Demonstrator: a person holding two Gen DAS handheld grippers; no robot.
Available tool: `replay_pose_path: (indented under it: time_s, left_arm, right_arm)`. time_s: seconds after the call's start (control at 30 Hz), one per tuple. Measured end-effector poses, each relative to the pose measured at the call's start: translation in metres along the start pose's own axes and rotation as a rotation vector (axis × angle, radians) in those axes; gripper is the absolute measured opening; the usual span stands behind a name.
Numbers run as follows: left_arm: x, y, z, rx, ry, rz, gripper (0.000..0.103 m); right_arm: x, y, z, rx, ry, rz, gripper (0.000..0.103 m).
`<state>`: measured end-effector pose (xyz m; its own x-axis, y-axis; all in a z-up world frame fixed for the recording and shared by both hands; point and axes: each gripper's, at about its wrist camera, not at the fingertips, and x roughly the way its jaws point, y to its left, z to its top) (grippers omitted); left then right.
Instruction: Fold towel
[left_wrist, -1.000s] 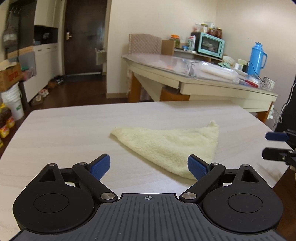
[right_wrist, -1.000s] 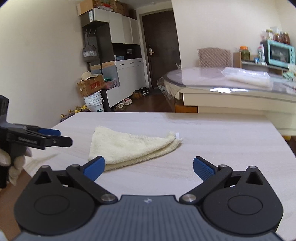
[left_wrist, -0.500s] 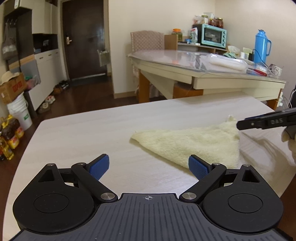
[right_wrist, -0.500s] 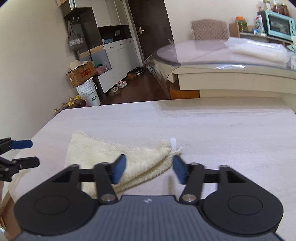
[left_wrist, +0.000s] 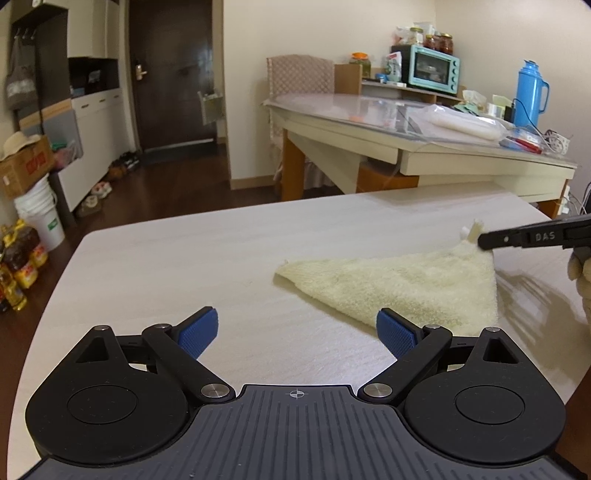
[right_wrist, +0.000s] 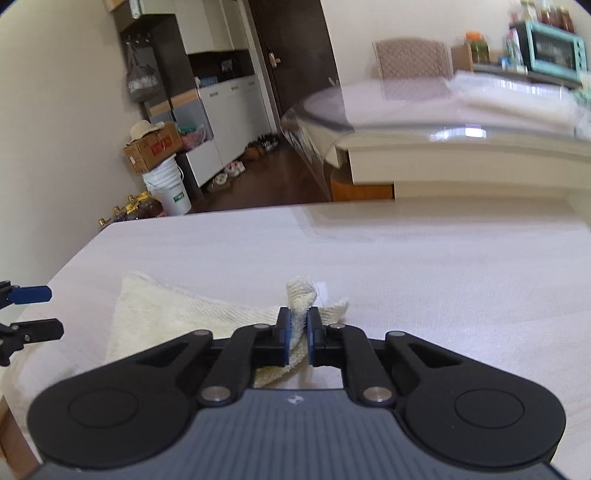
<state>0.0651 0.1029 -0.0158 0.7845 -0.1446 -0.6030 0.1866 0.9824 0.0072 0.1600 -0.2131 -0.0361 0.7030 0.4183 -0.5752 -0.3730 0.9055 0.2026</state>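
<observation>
A pale yellow towel (left_wrist: 399, 286), folded into a triangle, lies on the light wood table (left_wrist: 221, 258). My left gripper (left_wrist: 295, 332) is open and empty, just short of the towel's near edge. My right gripper (right_wrist: 298, 326) is shut on the towel's (right_wrist: 177, 314) pointed corner, which bunches up between the pads. In the left wrist view the right gripper (left_wrist: 484, 240) comes in from the right at that corner. In the right wrist view the left gripper (right_wrist: 33, 310) shows open at the far left.
The table's left edge (left_wrist: 55, 295) and far edge drop to a dark wood floor. A second table (left_wrist: 406, 147) with a glass top, a blue flask (left_wrist: 530, 94) and an oven stands behind. A bucket (left_wrist: 37, 218) and bottles stand on the floor at left.
My right gripper moved forward to the towel's pointed corner and shut on it. My left gripper shifted left and stayed open.
</observation>
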Motion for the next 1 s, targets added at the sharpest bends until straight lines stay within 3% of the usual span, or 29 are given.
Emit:
replay_pose_path:
  time_s: [0.1,0.23,0.4,0.5,0.67,0.83,0.93,1.0]
  left_arm:
    - [-0.006,0.006,0.001,-0.001,-0.006,0.014,0.096]
    - [-0.015,0.015,0.004,0.012,-0.008,0.037,0.096]
    - [-0.025,0.028,0.007,0.046,-0.005,0.074,0.096]
    - [-0.032,0.035,0.008,0.049,-0.007,0.094,0.096]
    - [-0.039,0.041,0.006,0.051,-0.01,0.097,0.096]
    - [-0.037,0.048,0.004,0.05,0.008,0.103,0.096]
    - [-0.036,0.048,0.002,0.07,0.025,0.095,0.096]
    - [-0.033,0.049,0.002,0.089,0.036,0.084,0.096]
  right_arm:
    - [-0.016,0.01,0.004,-0.024,-0.055,0.011,0.009]
    - [-0.037,0.026,0.007,-0.031,-0.086,0.201,0.005]
    - [-0.051,0.078,-0.012,-0.192,-0.036,0.385,0.005]
    - [-0.052,0.099,-0.027,-0.266,-0.024,0.372,0.005]
    - [-0.057,0.094,-0.024,-0.202,-0.036,0.406,0.005]
    - [-0.052,0.138,-0.047,-0.331,0.084,0.609,0.005]
    - [-0.048,0.152,-0.059,-0.396,0.155,0.662,0.006]
    - [-0.051,0.153,-0.061,-0.407,0.164,0.667,0.016]
